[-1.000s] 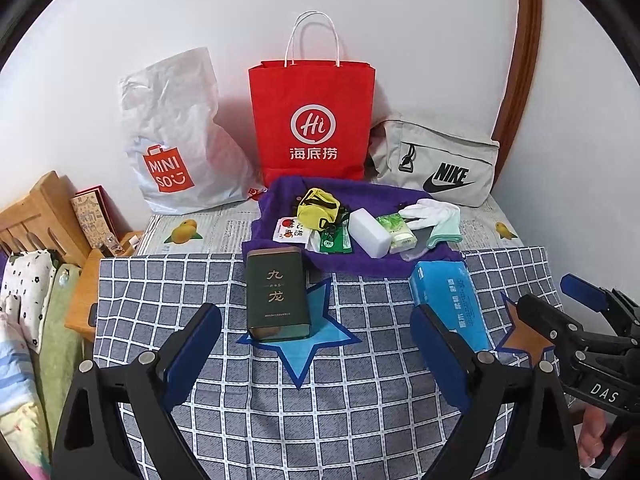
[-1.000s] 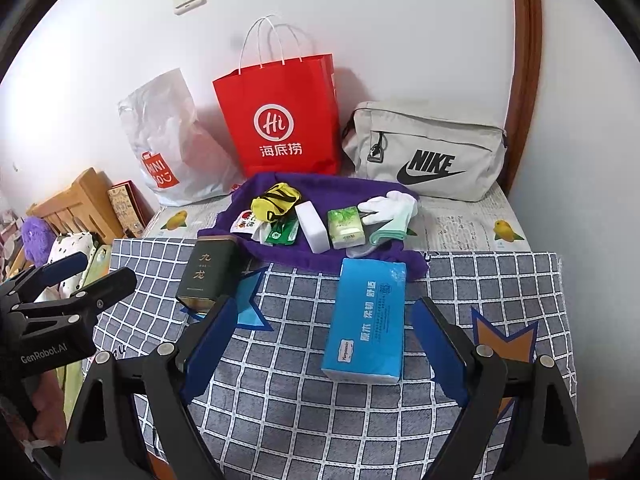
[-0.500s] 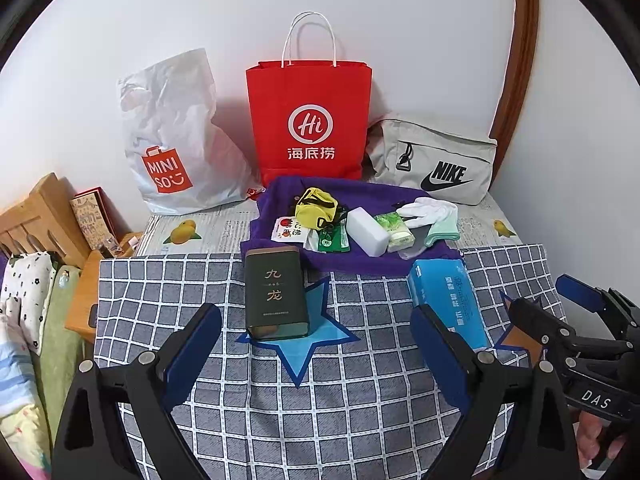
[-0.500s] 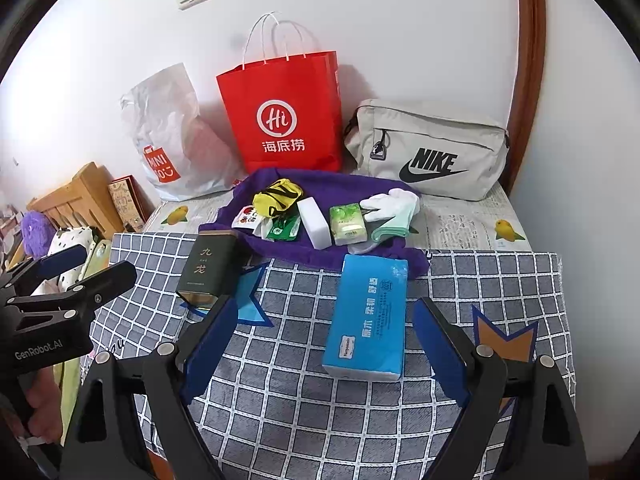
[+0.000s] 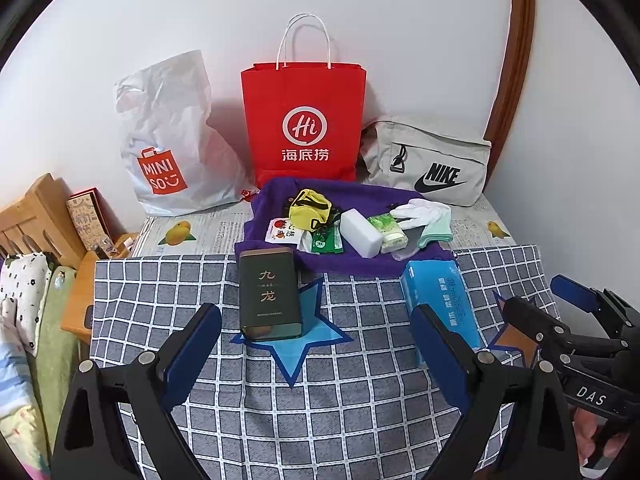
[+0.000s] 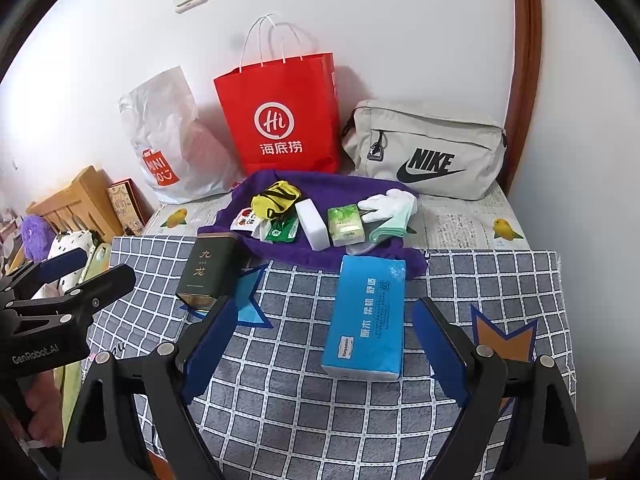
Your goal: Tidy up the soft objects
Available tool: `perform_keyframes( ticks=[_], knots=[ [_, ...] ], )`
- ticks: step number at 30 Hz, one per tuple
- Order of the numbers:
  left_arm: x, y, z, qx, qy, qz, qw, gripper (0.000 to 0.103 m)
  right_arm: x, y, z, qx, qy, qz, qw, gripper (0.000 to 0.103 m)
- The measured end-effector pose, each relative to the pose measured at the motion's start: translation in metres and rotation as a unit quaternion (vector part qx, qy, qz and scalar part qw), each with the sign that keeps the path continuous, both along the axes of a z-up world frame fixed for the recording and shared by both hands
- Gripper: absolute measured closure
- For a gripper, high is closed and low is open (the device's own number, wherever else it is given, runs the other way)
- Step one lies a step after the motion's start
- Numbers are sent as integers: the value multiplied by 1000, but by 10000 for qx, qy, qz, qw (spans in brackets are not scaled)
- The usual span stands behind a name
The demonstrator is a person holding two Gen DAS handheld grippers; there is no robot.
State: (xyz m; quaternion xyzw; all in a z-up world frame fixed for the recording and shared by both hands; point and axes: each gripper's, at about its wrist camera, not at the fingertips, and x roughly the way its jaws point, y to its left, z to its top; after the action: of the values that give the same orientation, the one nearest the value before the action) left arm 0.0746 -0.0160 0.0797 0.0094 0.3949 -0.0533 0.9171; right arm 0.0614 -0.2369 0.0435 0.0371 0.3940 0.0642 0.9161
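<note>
**Both grippers wide, nothing held yet**

I see my left hand-held gripper (image 5: 316, 354) with its jaws apart over the checked cloth (image 5: 320, 400) that covers the tabletop, nothing between them. My right hand-held gripper (image 6: 324, 354) is equally spread and empty, the one blue tissue pack (image 6: 368, 316) lying flat just ahead of it near the cloth's middle. One dark green tin (image 5: 270, 294) lies on a blue star towards the left. Along the far edge I count three bags: one white plastic bag (image 5: 168, 148), one red paper bag (image 5: 304, 128), one grey pouch (image 5: 432, 166). In front of them, one purple towel (image 5: 276, 204) carries the soft things: one yellow pouch (image 5: 310, 212), one white sponge block (image 5: 360, 232), one green tissue packet (image 5: 390, 232), white gloves (image 5: 422, 212) whose number I cannot tell, and a few small sachets (image 5: 304, 236).
</note>
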Motion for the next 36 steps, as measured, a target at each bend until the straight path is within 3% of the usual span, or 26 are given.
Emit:
perform_keyframes(
  ticks=[36],
  knots=[
    [0, 1, 0, -36, 16, 33, 10000, 7, 0, 0, 0, -4, 31, -38, 10000, 15]
  ],
)
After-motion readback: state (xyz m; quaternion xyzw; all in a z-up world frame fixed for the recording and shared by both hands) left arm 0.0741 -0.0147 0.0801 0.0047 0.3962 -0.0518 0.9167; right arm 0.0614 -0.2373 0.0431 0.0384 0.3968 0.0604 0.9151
